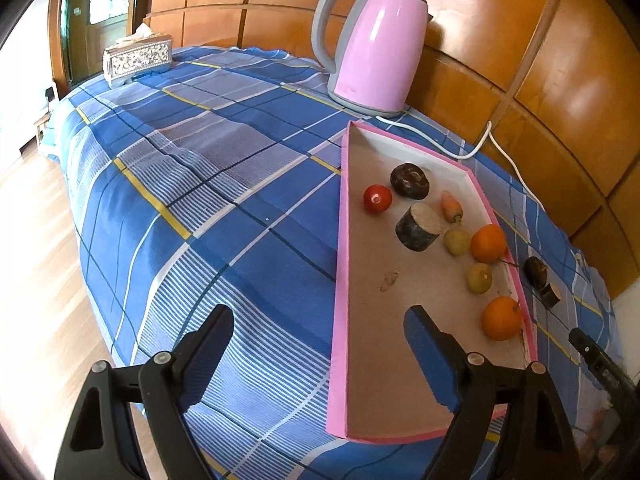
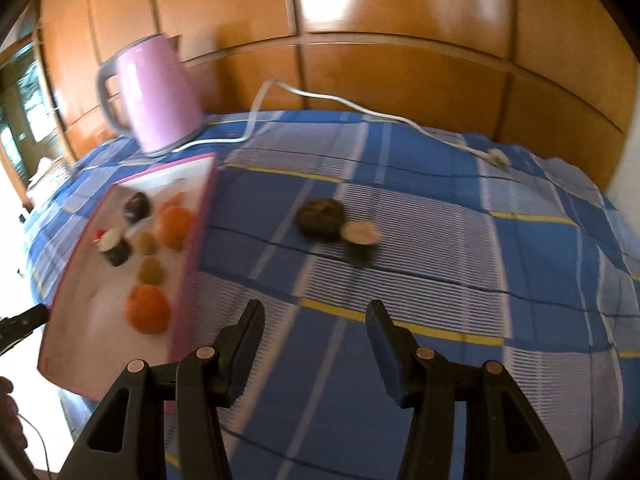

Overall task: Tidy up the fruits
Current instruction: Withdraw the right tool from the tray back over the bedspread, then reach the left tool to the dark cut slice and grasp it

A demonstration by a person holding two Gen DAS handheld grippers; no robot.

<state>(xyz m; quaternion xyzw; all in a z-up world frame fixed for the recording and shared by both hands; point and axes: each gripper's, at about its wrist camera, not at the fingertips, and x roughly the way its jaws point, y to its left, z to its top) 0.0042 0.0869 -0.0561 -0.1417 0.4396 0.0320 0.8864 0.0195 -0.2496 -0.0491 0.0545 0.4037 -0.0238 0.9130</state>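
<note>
Blue plaid cloth [image 1: 240, 184] over the whole support surface. Directly on it: pink-rimmed tray [image 1: 340, 280] straddled by the left claw [image 1: 320, 356], right finger over the tray floor, left finger over bare cloth. Pink kettle [image 1: 372, 44] beyond the tray's far end, white cord [image 2: 340, 100] trailing across cloth. Silver tissue box [image 1: 138, 58] far ahead-left of the left claw. Two dark fruit pieces [image 2: 340, 228] on cloth straight ahead of the right claw [image 2: 316, 352], touching each other, blurred.
</note>
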